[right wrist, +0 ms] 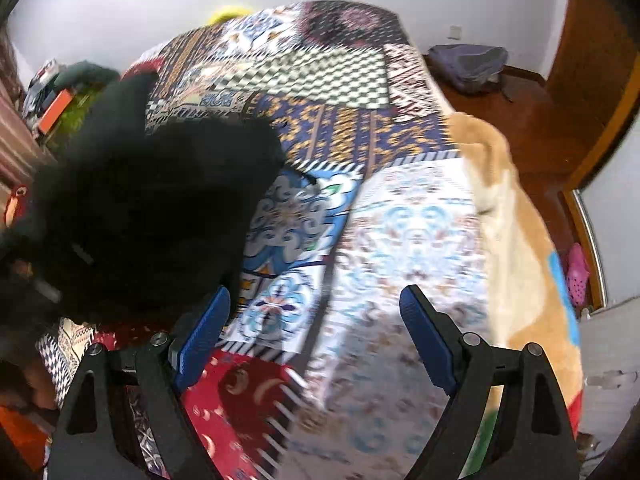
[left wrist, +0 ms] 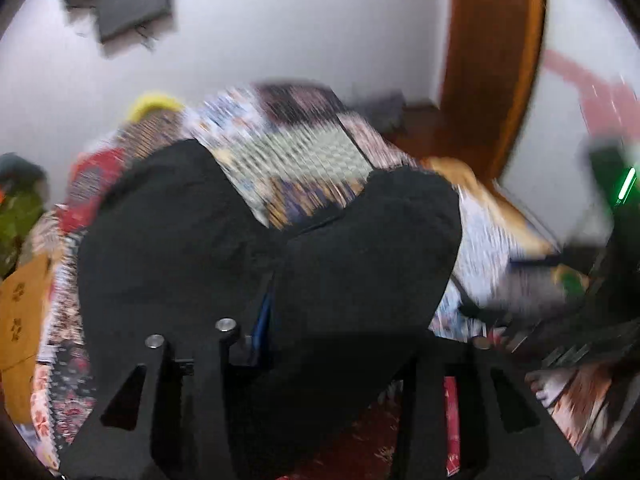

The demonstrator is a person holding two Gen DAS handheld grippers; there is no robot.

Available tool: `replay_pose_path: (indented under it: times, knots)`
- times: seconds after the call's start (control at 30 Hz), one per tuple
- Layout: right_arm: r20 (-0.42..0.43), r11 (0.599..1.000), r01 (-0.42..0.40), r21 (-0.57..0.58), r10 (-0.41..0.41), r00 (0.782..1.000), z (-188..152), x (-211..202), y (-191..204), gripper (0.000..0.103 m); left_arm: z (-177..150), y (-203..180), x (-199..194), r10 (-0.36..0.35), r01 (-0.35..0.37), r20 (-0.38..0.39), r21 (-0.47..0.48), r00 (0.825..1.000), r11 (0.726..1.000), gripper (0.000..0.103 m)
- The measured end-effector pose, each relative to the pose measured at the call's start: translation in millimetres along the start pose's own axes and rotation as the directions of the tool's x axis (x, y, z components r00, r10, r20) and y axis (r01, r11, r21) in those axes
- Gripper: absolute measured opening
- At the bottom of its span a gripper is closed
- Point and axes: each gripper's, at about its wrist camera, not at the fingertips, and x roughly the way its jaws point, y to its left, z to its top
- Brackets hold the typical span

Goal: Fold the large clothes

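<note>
Left claw [left wrist: 276, 320] amid bunched black garment [left wrist: 248, 248]

Light: we see even, soft indoor brightness on the white wall [left wrist: 280, 40].
Blur: we find streaking across the patchwork bedspread [right wrist: 400, 220], heavier in the left view.
Dark: the black garment [left wrist: 240, 240] shows no detail.
Edges: beyond the bedspread, fisheye bending and black corners.

Black garment [left wrist: 256, 248] draped over left gripper [left wrist: 316, 320] fingers, patchwork bedspread [left wrist: 288, 152] beneath; view blurred.
</note>
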Motion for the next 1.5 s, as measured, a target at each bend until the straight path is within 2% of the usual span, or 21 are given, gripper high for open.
replay_pose_path:
  times: [0.07, 0.2, 0.23, 0.27, 0.4, 0.53, 0.6, 0.67, 0.8, 0.93, 1.03, 1.2, 1.3, 1.37, 1.5]
  knots:
    - [0.012, 1.000, -0.008, 0.031, 0.008, 1.000, -3.6, -8.6, -9.5, 0.085, -10.2, -1.5, 18.2, -0.037, 0.037, -0.093, -0.005, 0.995, 0.999, 0.048]
    - [0.028, 0.999, -0.007, 0.046, 0.005, 1.000, -4.1, -15.6, -16.9, 0.085, -11.9, -3.3, 9.0, -0.089, 0.087, -0.118, -0.016, 0.989, 0.996, 0.064]
    - [0.033, 0.999, -0.006, 0.049, 0.004, 0.999, -4.8, -19.0, -17.8, 0.085, -10.2, -0.7, 4.2, -0.119, 0.116, -0.126, -0.030, 0.985, 0.993, 0.070]
    - [0.037, 0.999, -0.009, 0.052, 0.007, 0.999, -4.6, -21.6, -18.2, 0.085, -8.7, 2.4, -0.6, -0.147, 0.142, -0.136, -0.046, 0.980, 0.989, 0.072]
    - [0.075, 0.998, -0.037, 0.045, 0.033, 0.997, -4.2, -37.1, -12.3, 0.085, -11.6, -8.6, -24.6, -0.156, 0.153, -0.113, -0.040, 0.981, 0.987, 0.074]
    - [0.123, 0.998, -0.054, -0.010, 0.055, 0.991, 2.4, -49.3, 8.3, 0.085, -16.2, -7.9, -59.8, -0.174, 0.173, -0.068, -0.018, 0.982, 0.985, 0.074]
    - [0.152, 0.997, -0.064, -0.043, 0.070, 0.986, 4.1, -56.9, 21.5, 0.085, -16.8, -3.3, -75.8, -0.155, 0.155, -0.034, -0.004, 0.987, 0.988, 0.078]
    - [0.170, 0.994, -0.084, -0.070, 0.095, 0.981, 5.8, -59.6, 35.1, 0.085, -16.7, 7.6, -94.1, -0.103, 0.103, 0.020, -0.001, 0.994, 0.995, 0.083]
    - [0.167, 0.986, -0.123, -0.114, 0.142, 0.976, 8.9, -51.6, 59.5, 0.085, -16.2, 39.2, -110.8, -0.016, 0.019, 0.083, -0.042, 0.996, 0.999, 0.094]
    - [0.156, 0.981, -0.129, -0.145, 0.152, 0.976, 10.7, -32.8, 75.7, 0.085, -22.5, 81.9, -109.0, 0.082, -0.070, 0.068, -0.163, 0.994, 0.984, 0.094]
    - [0.123, 0.985, -0.136, -0.107, 0.149, 0.981, 10.6, -12.8, 71.8, 0.085, -32.3, 101.1, -93.5, 0.126, -0.122, 0.007, -0.204, 0.992, 0.971, 0.094]
    - [0.000, 0.975, -0.220, 0.026, 0.221, 0.975, 2.0, 21.4, 44.2, 0.085, -52.2, 108.1, -63.7, 0.109, -0.122, -0.072, -0.196, 0.991, 0.973, 0.094]
    - [-0.062, 0.979, -0.202, 0.033, 0.204, 0.977, -6.5, 39.4, 35.9, 0.087, -60.4, 110.1, -54.3, 0.067, -0.081, -0.068, -0.227, 0.995, 0.971, 0.095]
    - [-0.091, 0.980, -0.198, 0.033, 0.200, 0.976, -12.9, 47.3, 33.5, 0.088, -64.7, 110.0, -48.4, 0.055, -0.070, -0.066, -0.247, 0.996, 0.966, 0.101]
    - [-0.092, 0.983, -0.182, -0.013, 0.180, 0.979, -14.3, 40.3, 39.9, 0.087, -72.0, 113.4, -37.2, 0.025, -0.042, -0.061, -0.290, 0.998, 0.956, 0.103]
